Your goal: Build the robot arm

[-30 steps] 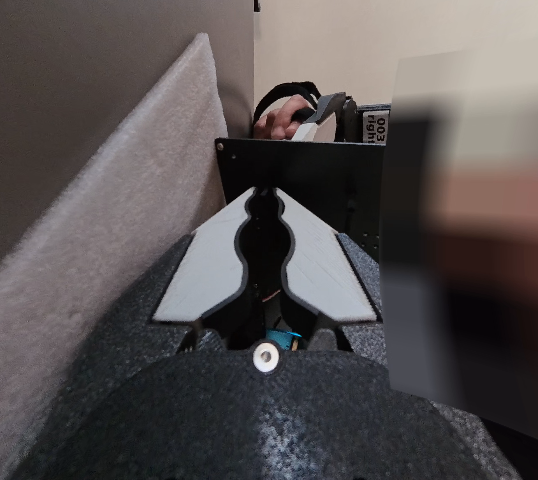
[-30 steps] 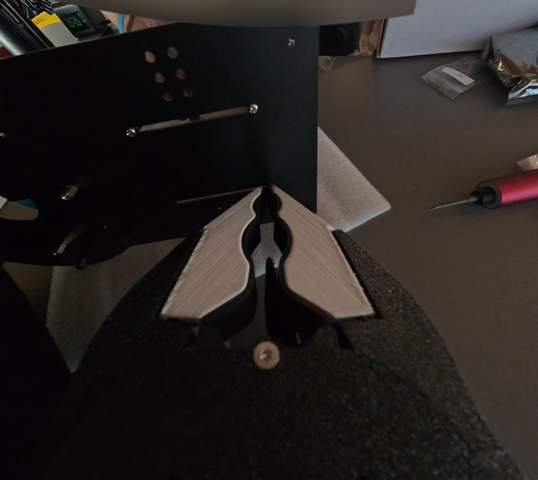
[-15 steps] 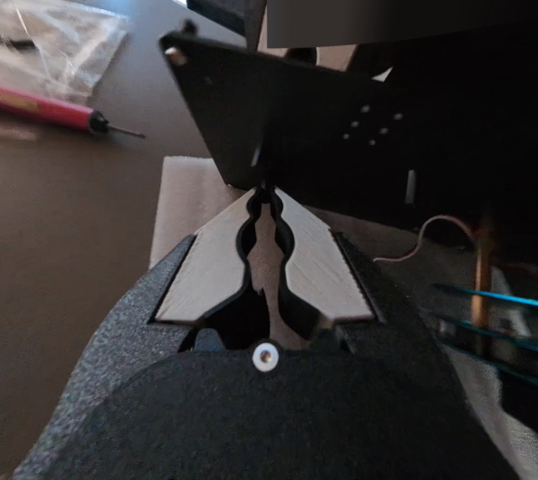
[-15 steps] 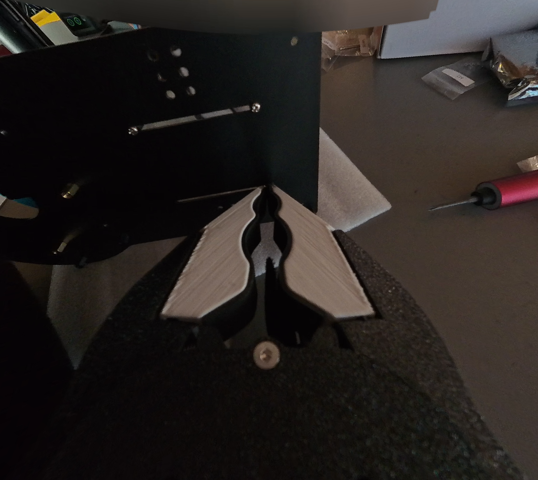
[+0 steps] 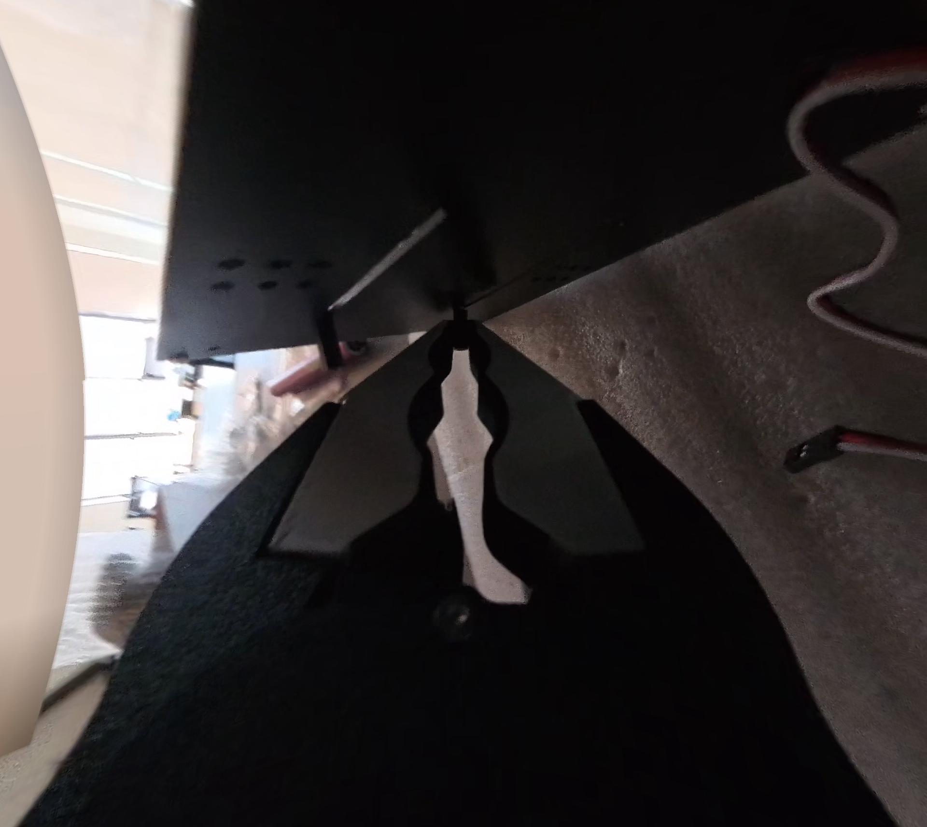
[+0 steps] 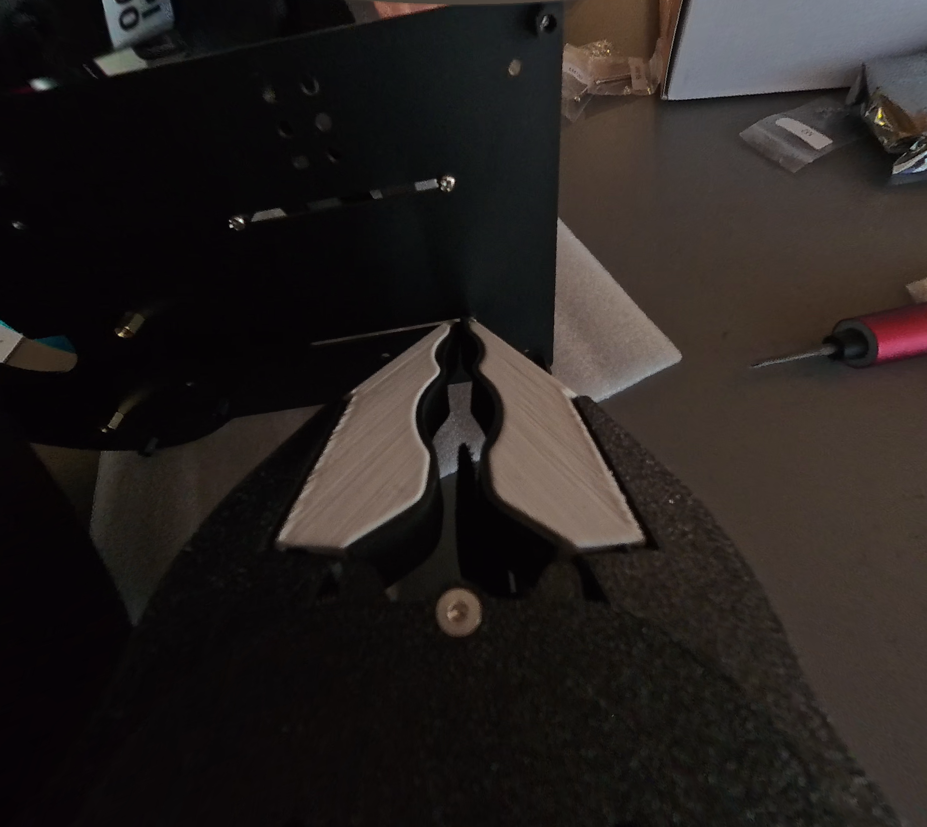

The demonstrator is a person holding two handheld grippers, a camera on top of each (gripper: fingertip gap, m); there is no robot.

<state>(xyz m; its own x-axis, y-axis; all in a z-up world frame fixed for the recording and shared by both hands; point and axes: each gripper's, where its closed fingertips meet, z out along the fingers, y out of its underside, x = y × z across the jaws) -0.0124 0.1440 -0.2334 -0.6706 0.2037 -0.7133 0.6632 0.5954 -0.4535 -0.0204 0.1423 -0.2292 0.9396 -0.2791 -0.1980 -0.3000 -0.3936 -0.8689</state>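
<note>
Left gripper (image 5: pixel 459 341) swung under black metal plate (image 6: pixel 351 220), fingers pinching its corner; right gripper (image 6: pixel 464 331) unchanged, pinching plate's bottom edge above white foam sheet (image 6: pixel 602 326). Red screwdriver (image 6: pixel 883 341) well right of plate. Best keep both pinches firm and level.

Workshop bench: red screwdriver (image 6: pixel 883 338), parts bags (image 6: pixel 785 139), foam sheet (image 6: pixel 602 326), cardboard box (image 6: pixel 802 35).
</note>
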